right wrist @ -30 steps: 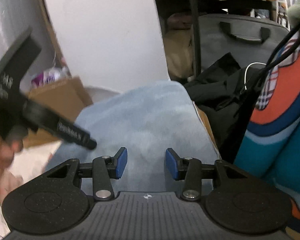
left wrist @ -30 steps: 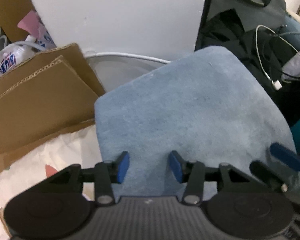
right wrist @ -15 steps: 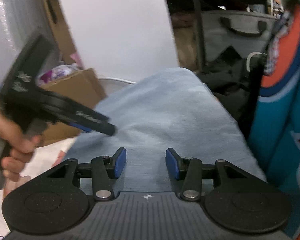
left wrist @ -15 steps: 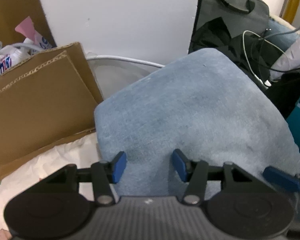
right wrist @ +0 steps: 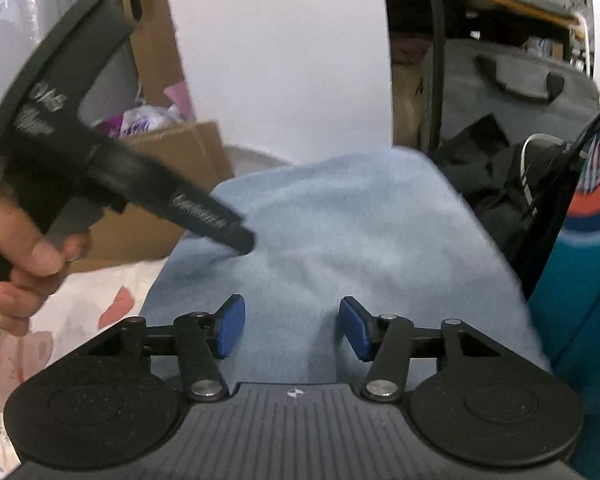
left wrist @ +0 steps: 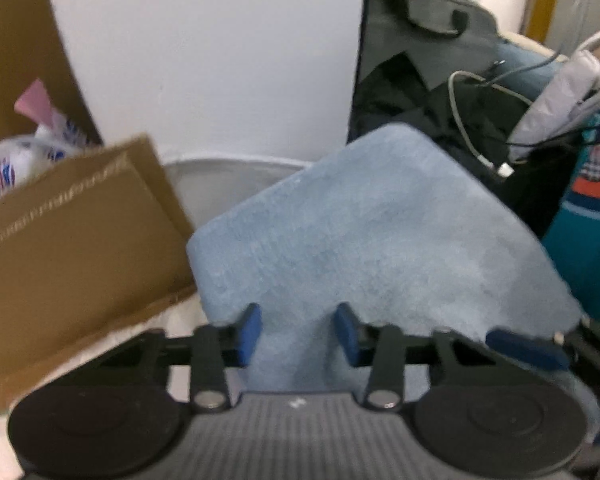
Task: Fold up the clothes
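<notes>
A: Your folded blue fleece garment (left wrist: 380, 232) lies flat, soft and pale, on the floral sheet (right wrist: 84, 312), under both tools.

B: And your left tool (left wrist: 296, 330)?

A: Jaws parted, just closing, gripping nothing. Your right tool (right wrist: 292, 326) has just widened, also empty.

B: Containers?

A: The cardboard box (left wrist: 72, 236) holds printed plastic packets (left wrist: 4, 172); their writing is unreadable.

**Soft indoor light, smeared by motion**

Even, diffuse light fills both my views, with no hard shadows or glare. The white board (left wrist: 204, 56) is brightest. Motion blur softens the cardboard (left wrist: 72, 232) and blue cloth (right wrist: 340, 232). Fisheye bends the edges; corners go dark.
</notes>
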Motion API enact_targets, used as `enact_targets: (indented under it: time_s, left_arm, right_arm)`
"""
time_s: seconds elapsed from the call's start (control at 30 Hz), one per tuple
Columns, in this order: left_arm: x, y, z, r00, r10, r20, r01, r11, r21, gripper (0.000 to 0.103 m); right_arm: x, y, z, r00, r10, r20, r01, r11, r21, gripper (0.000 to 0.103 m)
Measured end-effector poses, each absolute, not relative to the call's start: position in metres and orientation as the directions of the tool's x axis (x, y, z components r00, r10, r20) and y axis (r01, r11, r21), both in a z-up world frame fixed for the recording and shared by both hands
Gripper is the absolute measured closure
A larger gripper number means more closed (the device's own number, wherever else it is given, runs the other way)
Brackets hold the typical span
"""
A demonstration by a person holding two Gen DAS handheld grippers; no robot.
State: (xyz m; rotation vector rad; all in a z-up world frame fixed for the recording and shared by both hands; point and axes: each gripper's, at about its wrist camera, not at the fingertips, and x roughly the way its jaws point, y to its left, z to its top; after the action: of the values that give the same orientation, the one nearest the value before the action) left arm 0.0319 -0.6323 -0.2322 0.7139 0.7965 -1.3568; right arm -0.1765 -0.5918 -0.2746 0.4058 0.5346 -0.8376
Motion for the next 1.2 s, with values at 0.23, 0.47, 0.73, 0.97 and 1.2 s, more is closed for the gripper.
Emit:
enact_targets:
  time_s: [0.23,0.47,0.73,0.97,1.2]
  left_arm:
    - [0.034,-0.642,-0.224,0.018,-0.596,-0.803,0.997,0.073,-0.031,0.069]
    - [0.047,-0.651,-0.246,0.055,-0.583,-0.811,0.991,0.129,-0.025,0.054]
    - [0.047,-0.653,-0.249,0.052,-0.576,-0.815,0.992,0.121,-0.022,0.054]
    - [0.051,-0.653,-0.254,0.047,-0.575,-0.816,0.989,0.142,-0.043,0.054]
    - [0.055,-0.651,-0.257,0.032,-0.583,-0.812,0.987,0.147,-0.067,0.053]
  right_arm:
    - [-0.176,-0.624,-0.256,0.49,-0.648,-0.583,0.81,0.585,0.031,0.043]
    - [-0.172,-0.675,-0.271,0.433,-0.624,-0.65,0.832,0.554,0.022,0.043]
    - [-0.151,-0.713,-0.279,0.428,-0.591,-0.684,0.826,0.563,0.03,0.051]
    - [-0.125,-0.738,-0.274,0.416,-0.563,-0.714,0.815,0.579,0.019,0.058]
    - [-0.113,-0.761,-0.275,0.417,-0.543,-0.729,0.818,0.574,0.041,0.058]
